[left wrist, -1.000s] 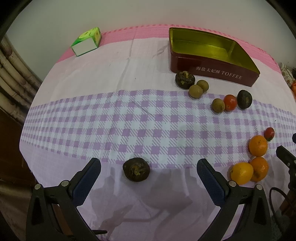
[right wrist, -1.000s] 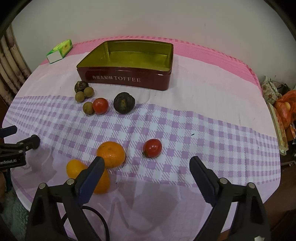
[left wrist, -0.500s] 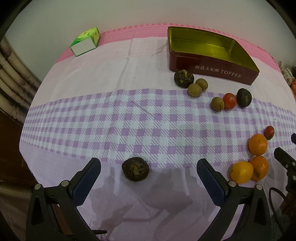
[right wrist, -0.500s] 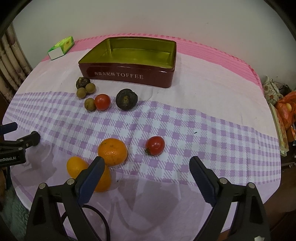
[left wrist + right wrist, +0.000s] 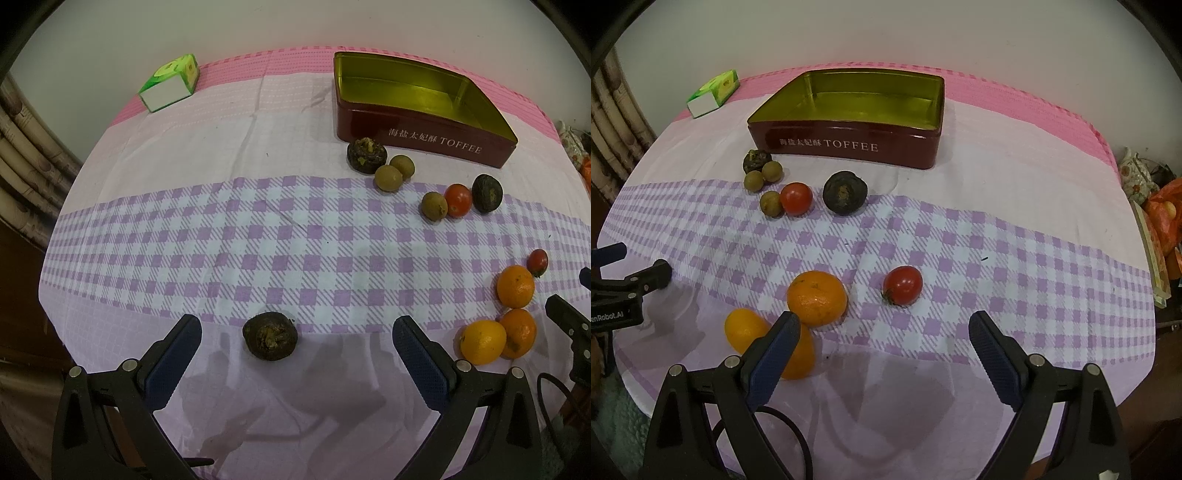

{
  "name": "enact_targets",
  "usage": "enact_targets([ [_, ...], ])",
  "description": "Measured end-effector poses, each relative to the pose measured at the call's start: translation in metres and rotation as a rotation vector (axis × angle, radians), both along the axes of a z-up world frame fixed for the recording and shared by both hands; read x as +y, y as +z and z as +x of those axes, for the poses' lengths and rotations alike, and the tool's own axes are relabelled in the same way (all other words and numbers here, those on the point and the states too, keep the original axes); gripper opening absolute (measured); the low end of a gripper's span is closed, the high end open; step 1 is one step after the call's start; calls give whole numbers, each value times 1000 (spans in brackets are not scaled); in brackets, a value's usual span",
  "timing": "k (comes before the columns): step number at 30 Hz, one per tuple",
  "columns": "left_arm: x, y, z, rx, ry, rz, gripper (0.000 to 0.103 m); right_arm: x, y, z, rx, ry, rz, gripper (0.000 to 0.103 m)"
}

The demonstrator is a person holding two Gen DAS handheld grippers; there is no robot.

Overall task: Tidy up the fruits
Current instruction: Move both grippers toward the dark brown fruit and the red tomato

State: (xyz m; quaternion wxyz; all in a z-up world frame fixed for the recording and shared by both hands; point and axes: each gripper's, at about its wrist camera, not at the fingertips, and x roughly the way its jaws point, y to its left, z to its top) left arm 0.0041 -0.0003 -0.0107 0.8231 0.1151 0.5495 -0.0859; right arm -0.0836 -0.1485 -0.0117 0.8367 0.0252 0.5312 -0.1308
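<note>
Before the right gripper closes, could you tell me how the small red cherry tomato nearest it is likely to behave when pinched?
The small red cherry tomato looks round and glossy, so it will probably roll if nudged and may slip between the pads. Its skin seems thin and taut, so a hard squeeze could split it. The right gripper stands open, wide enough to straddle it.

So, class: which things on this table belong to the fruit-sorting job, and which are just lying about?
Job: toffee tin, oranges, tomatoes, small brown fruits, dark wrinkled fruits, both open claws.
Lying about: green box, checked tablecloth.
</note>
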Motion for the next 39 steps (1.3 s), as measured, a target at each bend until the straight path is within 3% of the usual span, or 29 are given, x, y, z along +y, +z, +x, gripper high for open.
enact_targets([
  [39,1,-6,6,32,12,-8,99,-6,-5,1,5,-14,32,90],
])
